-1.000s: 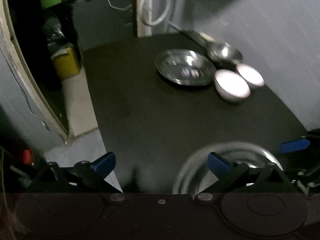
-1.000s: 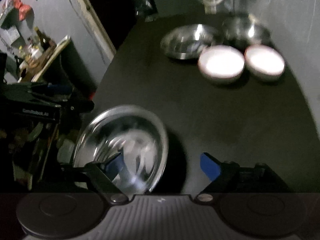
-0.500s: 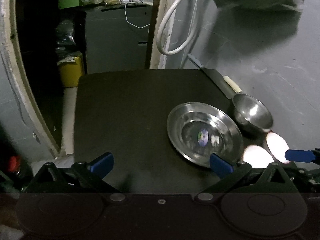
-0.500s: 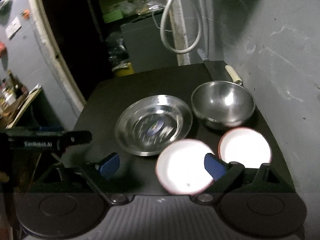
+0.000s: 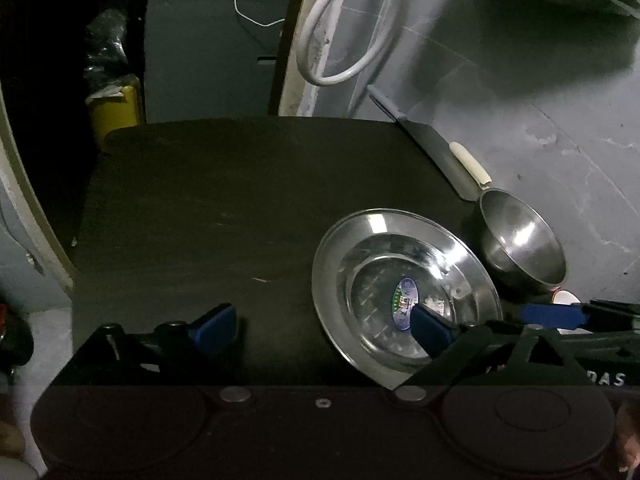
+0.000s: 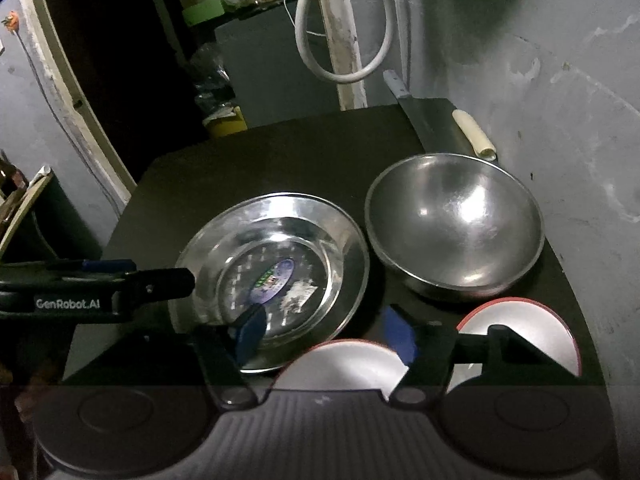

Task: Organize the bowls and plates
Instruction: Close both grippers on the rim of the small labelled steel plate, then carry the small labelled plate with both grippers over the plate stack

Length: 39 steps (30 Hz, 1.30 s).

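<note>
On the black table, a steel plate with a sticker in its middle lies beside a deep steel bowl. Two white bowls with red rims, one near me and one to its right, sit in front of them. My left gripper is open and closing slightly; its right finger hangs over the plate's middle, its left over bare table. My right gripper is open with jaws closing; the plate's near rim and the near white bowl's far rim lie between the pads, untouched.
A cleaver with a pale handle lies at the table's back right against the grey wall. A white hose loop hangs behind the table. A yellow container stands beyond the back left corner. The table's left half is bare.
Both grippers have moved forward to the group of dishes, which now fill the lower views. A steel plate near the front edge has dropped out of view. The right jaws have narrowed.
</note>
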Available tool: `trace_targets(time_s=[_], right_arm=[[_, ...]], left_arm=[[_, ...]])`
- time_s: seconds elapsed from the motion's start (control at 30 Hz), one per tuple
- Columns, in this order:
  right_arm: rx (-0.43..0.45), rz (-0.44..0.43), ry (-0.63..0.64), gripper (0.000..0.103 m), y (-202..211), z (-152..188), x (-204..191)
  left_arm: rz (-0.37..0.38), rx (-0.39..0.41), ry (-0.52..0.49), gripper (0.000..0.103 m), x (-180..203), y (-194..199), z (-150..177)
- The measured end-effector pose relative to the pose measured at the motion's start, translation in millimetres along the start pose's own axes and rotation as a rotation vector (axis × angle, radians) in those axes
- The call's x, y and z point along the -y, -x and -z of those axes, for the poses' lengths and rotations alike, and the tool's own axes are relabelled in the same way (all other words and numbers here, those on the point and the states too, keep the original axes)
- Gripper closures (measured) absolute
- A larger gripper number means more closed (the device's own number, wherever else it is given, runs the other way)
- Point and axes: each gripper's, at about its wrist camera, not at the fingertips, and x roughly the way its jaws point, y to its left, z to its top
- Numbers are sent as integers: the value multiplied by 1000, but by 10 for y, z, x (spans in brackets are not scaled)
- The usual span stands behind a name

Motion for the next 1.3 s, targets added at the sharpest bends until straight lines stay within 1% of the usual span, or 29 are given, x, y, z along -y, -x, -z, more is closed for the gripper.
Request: trace_targets(time_s=[0.1, 0.17, 0.23, 0.3, 0.33, 0.37, 0.43, 0.47, 0.5, 0.7, 0.93, 1.1, 1.3], right_arm=[[-11, 6, -1, 38, -60, -27, 22], [-20, 6, -4, 44, -98, -46, 35], [-26, 2, -3, 46, -125, -55, 39], [-32, -6, -5, 53, -162, -65, 43], [-35, -12, -8, 59, -184, -66, 46], [-37, -17, -10, 61, -198, -65, 45], [-35, -14, -4, 65, -214, -58, 38], [-33, -16, -4, 70, -221, -54, 36], [-31, -20, -6, 73, -225, -49, 34], [-18, -36, 6, 75, -187, -16, -23], [8, -74, 18, 76, -71, 41, -113], [32, -99, 28, 77, 60, 120, -191], [77, -133, 38, 77, 259, 194, -264]], left_arm=[[11, -10, -2, 19, 20, -65, -9], [24, -21, -3, 23, 31, -102, -13], [28, -27, -4, 28, 48, -130, -12], [28, -31, -4, 31, 57, -148, -8], [28, -32, -6, 34, 63, -157, -4], [31, -33, -10, 36, 69, -163, 1], [38, -41, -23, 49, 74, -172, 15], [38, -46, -28, 53, 77, -179, 21], [40, -51, -33, 58, 80, -188, 30], [17, -57, -37, 66, 39, -152, 71], [-7, -44, -46, 72, -30, 39, 147], [-9, -24, -28, 72, -87, 200, 238], [-21, 20, -35, 72, -110, 485, 303]])
